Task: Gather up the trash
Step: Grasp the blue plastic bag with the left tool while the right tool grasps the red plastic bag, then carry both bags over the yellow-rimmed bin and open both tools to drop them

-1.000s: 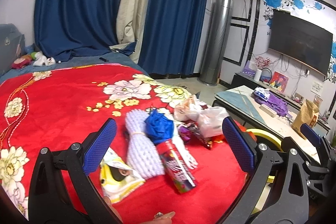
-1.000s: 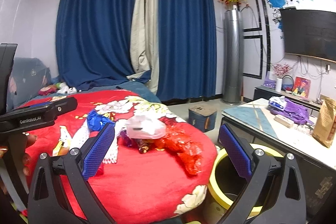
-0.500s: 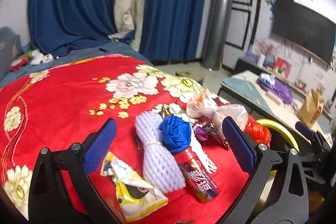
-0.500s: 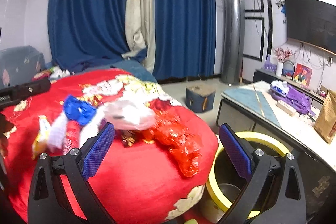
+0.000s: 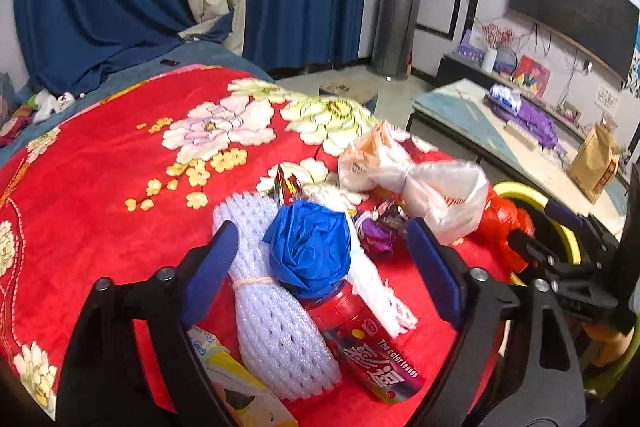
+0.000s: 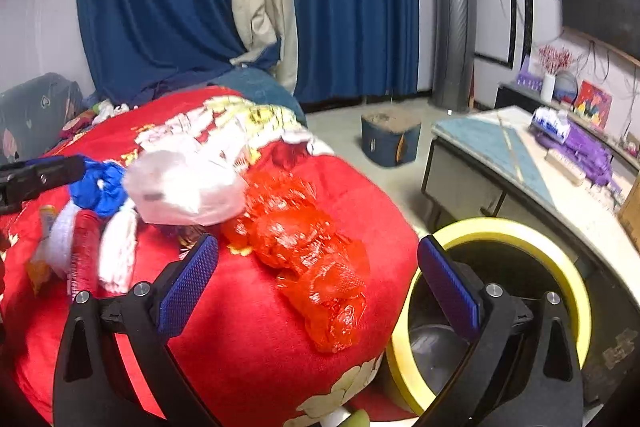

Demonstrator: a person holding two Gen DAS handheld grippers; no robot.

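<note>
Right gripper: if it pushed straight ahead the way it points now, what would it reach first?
Most likely the crumpled red plastic bag on the red blanket; it lies between the open fingers of the right gripper, just ahead. Depth is hard to judge in this fisheye view.

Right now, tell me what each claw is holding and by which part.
Nothing is held. The left claw is open over the blue bag; the right claw is open before the red bag.

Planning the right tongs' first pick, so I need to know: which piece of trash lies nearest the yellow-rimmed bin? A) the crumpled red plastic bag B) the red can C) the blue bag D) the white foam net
A: the red plastic bag lies at the blanket's edge beside the yellow-rimmed bin, between the open right tongs; the other trash sits farther left.
</note>
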